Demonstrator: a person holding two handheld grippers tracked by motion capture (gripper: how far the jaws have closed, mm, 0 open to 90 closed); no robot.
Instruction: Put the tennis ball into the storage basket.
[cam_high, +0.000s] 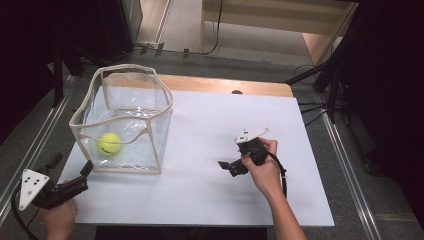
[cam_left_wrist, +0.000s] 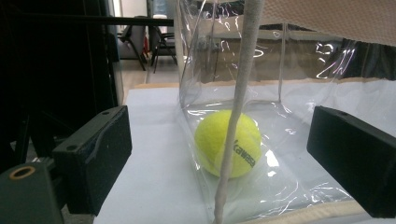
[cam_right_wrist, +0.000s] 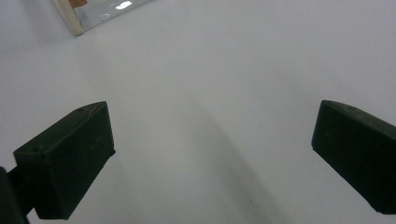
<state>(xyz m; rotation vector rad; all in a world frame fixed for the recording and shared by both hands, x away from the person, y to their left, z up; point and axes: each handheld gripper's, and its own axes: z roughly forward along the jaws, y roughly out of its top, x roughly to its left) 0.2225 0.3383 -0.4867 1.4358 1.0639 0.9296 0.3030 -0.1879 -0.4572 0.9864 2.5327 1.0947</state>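
A yellow tennis ball (cam_high: 109, 143) lies on the floor of a clear plastic bin with beige trim (cam_high: 123, 68) at the table's left. My left gripper (cam_high: 71, 165) is open at the bin's near left corner, outside its wall. In the left gripper view the ball (cam_left_wrist: 212, 140) sits behind the clear wall and a beige corner seam (cam_left_wrist: 238, 93), between the wide jaws of my left gripper (cam_left_wrist: 222, 156). My right gripper (cam_high: 227, 168) is held low over the white table surface (cam_high: 200, 190), right of the bin, jaws pointing left. In its own view my right gripper (cam_right_wrist: 210, 158) is open over bare white surface.
The white sheet covers a wooden table (cam_high: 225, 85); its near edge runs just behind my left hand. The bin's bottom corner (cam_right_wrist: 70, 21) shows at the top left of the right gripper view. Dark stands and cables (cam_high: 325, 85) sit off the table's right.
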